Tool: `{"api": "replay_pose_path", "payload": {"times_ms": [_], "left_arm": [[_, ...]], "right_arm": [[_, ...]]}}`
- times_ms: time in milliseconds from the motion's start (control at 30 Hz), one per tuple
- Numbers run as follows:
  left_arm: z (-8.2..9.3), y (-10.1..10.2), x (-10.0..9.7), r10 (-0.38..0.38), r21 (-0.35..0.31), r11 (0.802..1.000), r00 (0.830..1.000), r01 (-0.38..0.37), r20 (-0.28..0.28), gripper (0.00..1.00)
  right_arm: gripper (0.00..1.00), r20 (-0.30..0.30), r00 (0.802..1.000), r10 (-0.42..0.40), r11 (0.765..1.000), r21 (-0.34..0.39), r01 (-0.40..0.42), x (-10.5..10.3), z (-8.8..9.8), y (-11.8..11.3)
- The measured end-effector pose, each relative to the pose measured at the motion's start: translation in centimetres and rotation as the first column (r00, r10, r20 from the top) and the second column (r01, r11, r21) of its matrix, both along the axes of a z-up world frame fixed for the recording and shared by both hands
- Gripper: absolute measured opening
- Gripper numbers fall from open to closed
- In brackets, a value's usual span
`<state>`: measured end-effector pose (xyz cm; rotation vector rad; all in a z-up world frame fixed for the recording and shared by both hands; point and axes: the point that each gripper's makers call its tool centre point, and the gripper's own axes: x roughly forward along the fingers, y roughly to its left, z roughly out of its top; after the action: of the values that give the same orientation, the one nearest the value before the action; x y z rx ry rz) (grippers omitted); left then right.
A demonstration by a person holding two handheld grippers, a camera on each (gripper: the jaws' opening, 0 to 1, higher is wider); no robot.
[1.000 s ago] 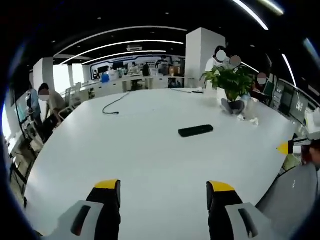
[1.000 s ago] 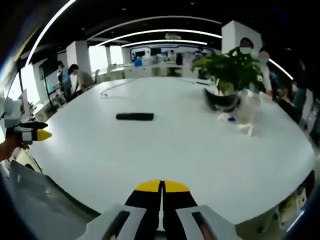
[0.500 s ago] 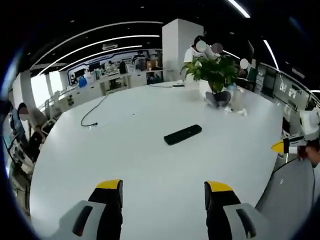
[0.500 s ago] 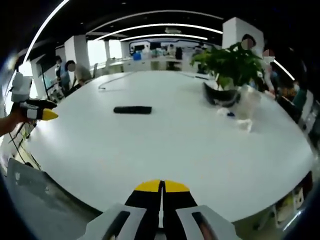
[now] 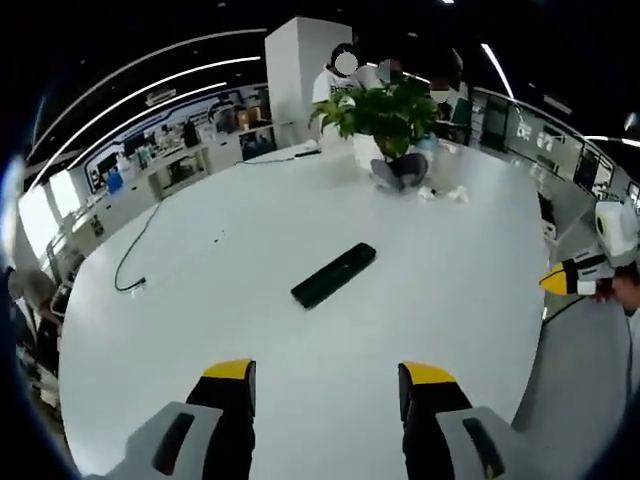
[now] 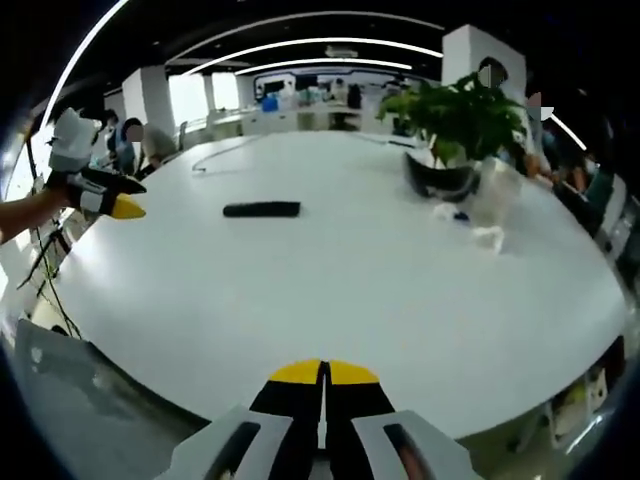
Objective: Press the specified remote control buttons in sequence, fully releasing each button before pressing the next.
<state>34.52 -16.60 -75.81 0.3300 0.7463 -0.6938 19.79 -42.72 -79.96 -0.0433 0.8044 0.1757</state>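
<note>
A: What has changed since the earlier frames?

B: In the left gripper view the remote control is now seen nearer and more central, ahead of the left gripper, whose jaws are held apart. The right gripper is kept pressed together, nothing between its jaws.

A: And containers?

B: A leafy plant is held in a dark pot on the white table, well apart from the remote, with crumpled clear wrapping beside it.

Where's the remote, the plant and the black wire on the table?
remote control (image 5: 334, 274), left gripper view, middle of its black body.
potted plant (image 6: 455, 120), right gripper view, on its green leaves.
black cable (image 5: 130, 255), left gripper view, on its curved run.
</note>
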Motion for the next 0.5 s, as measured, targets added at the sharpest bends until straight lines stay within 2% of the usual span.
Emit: {"api": "replay_pose_path", "payload": {"times_ms": [167,333,400,500], "left_arm": [[-0.8,-1.4,1.5,-0.078,0.043,0.996,0.997,0.079,-0.02,0.55],[-0.7,-2.6,3.1,-0.141,0.065,0.988,0.989,0.143,-0.032,0.53],[-0.7,-3.3,3.8,-0.193,0.085,0.977,0.981,0.195,-0.03,0.53],[-1.2,-3.9,4.8,-0.23,0.117,0.965,0.972,0.233,-0.045,0.51]], "right_arm": [[0.0,-0.014,1.0,0.001,1.0,0.002,-0.001,-0.1,-0.2,0.0],[0.0,-0.026,1.0,0.009,1.0,-0.004,-0.009,-0.2,-0.4,0.1],[0.0,-0.031,0.999,0.008,1.0,-0.004,-0.008,-0.2,-0.5,0.1],[0.0,-0.039,0.999,0.009,1.0,-0.007,-0.009,-0.2,-0.6,0.1]]}}
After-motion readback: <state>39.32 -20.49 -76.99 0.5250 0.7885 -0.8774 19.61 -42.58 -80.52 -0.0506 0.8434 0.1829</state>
